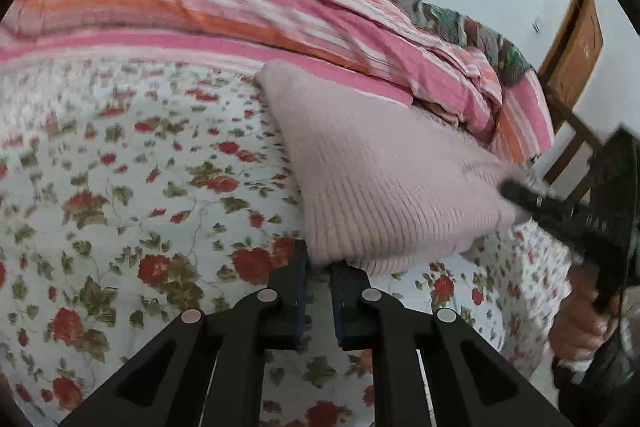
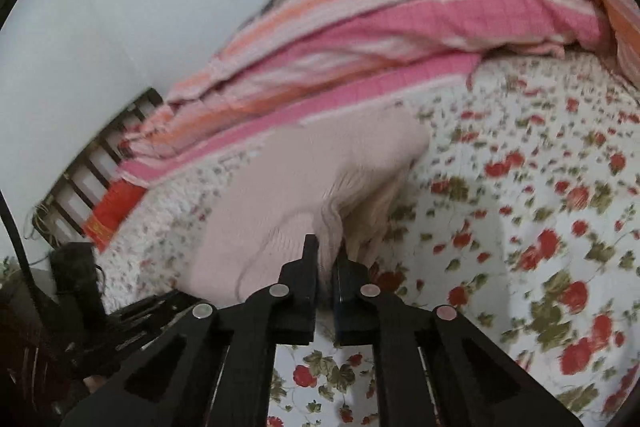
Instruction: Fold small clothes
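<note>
Left gripper (image 1: 319,263) is clamped on the near edge of a pale pink ribbed knit garment (image 1: 384,179), with the fabric pinched between its blue-padded fingers (image 1: 301,267). That edge is raised a bit off the floral bedsheet (image 1: 120,187), which has red roses and green leaves on white.

From the left wrist camera, the knit runs away from the jaws toward the striped pink and orange blanket (image 1: 280,15) bunched along the far side of the bed. Over on the right of that view, the other gripper (image 1: 520,193) has hold of the opposite end of the same piece, and a hand (image 1: 576,331) wraps its handle below. A wooden door (image 1: 576,39) sits in the corner behind.

Moving on to the right wrist camera: the right gripper (image 2: 325,259) is closed too, pinching a gathered fold of the pink knit (image 2: 304,179), which drapes down onto the sheet (image 2: 540,227). It's pretty blurry, so I can't make out the weave here. Far left of that view is the slatted wooden bed frame (image 2: 92,163), with something red (image 2: 108,215) tucked against it.
</note>
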